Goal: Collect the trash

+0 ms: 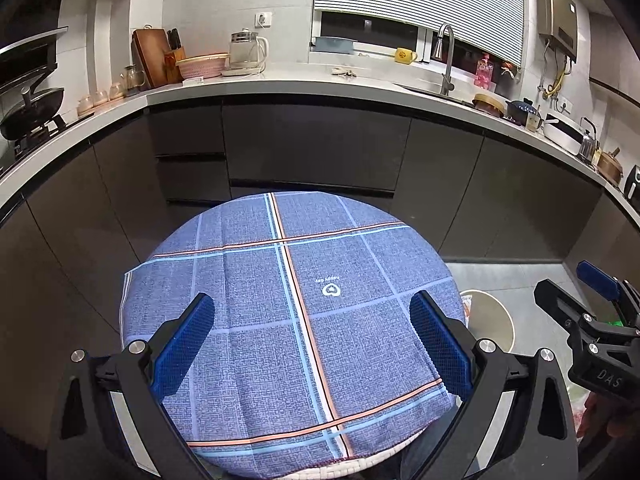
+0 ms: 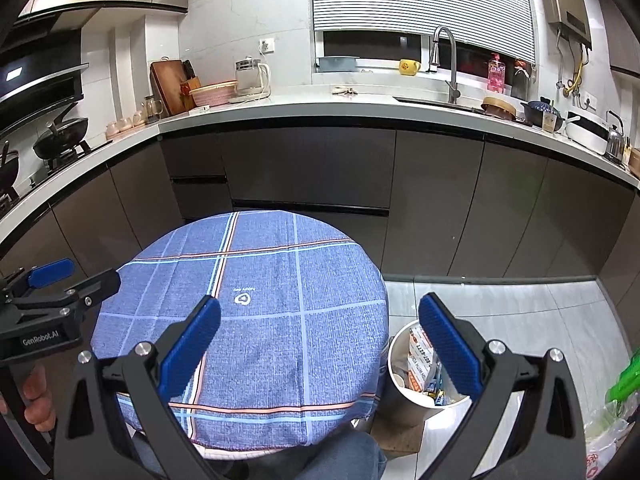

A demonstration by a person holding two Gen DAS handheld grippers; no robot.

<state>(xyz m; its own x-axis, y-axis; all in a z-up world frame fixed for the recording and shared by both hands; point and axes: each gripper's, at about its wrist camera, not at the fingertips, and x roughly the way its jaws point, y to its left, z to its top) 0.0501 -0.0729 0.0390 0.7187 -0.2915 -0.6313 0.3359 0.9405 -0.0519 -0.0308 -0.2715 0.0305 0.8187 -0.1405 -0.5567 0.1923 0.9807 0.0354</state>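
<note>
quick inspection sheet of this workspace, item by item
surface: round table under a blue plaid cloth, nothing seen on it
job's things: white bin on the floor right of the table, holding wrappers and paper
clutter: plastic bag at far right
grippers: left gripper open and empty; right gripper open and empty
cables: kettle cord on the counter
surroundings: dark cabinets, sink tap, wok on the stove

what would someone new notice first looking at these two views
The round table under a blue plaid cloth fills the middle of both views, with nothing lying on it. Both grippers, left and right, hover open over it. On the floor right of the table stands a white bin with wrappers and paper inside.
</note>
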